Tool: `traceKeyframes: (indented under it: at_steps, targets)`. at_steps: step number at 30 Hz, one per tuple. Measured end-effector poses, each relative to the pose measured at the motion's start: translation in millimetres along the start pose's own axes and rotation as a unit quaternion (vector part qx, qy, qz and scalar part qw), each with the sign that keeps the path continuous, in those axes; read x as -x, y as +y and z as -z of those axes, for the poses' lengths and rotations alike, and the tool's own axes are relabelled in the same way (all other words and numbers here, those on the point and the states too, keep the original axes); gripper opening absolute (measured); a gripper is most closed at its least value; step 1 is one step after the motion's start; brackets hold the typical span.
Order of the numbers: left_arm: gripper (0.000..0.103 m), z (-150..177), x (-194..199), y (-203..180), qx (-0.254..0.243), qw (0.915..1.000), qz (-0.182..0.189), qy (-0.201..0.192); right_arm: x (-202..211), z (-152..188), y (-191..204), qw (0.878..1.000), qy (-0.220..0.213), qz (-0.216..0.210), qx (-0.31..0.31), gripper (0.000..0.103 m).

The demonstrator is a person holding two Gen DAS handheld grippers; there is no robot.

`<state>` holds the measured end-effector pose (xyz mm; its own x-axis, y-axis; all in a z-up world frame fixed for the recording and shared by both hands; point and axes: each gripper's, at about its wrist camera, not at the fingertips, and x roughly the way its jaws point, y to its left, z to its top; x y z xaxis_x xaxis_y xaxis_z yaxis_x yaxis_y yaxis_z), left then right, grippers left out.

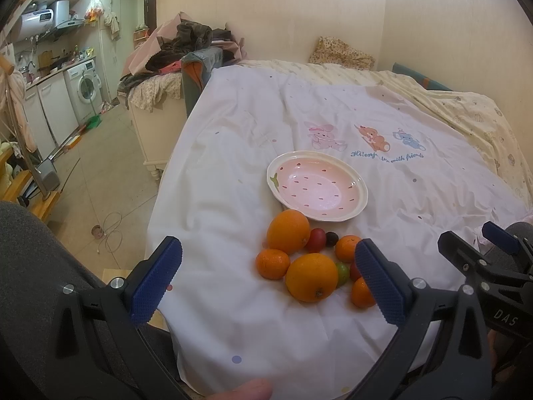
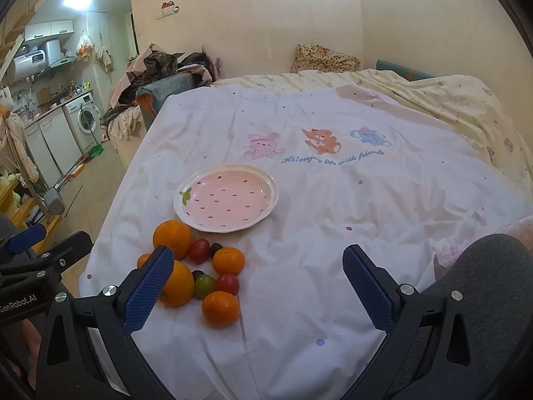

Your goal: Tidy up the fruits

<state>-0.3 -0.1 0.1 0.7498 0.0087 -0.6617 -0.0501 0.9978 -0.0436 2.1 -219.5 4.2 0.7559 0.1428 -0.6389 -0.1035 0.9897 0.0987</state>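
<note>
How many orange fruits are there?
5. Two big oranges: one by the plate at, one nearer, partly behind the right gripper's finger. Three small ones: left, middle, nearest. More may hide behind.

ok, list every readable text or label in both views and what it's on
"Hi! enjoy life with friends": bedsheet, under the animal print; middle words creased.
"DAS": body of the right claw, seen from the left wrist view.
"GenRobot.AI": body of the left claw, first letter cut off.
Water heater display: too blurred.

Black gripper (image 1: 268, 280), blue textured pads (image 1: 156, 276), silver screws.
</note>
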Motion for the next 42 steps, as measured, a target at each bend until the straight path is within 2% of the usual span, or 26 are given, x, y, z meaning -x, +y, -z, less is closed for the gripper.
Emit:
traceKeyframes:
  at_steps: [42]
  targets:
    - [0.102,0.0,0.0,-0.1,0.000,1.0000,0.000,0.000,-0.5,0.1,1.8,1.000,0.002,0.001,0.001,0.103]
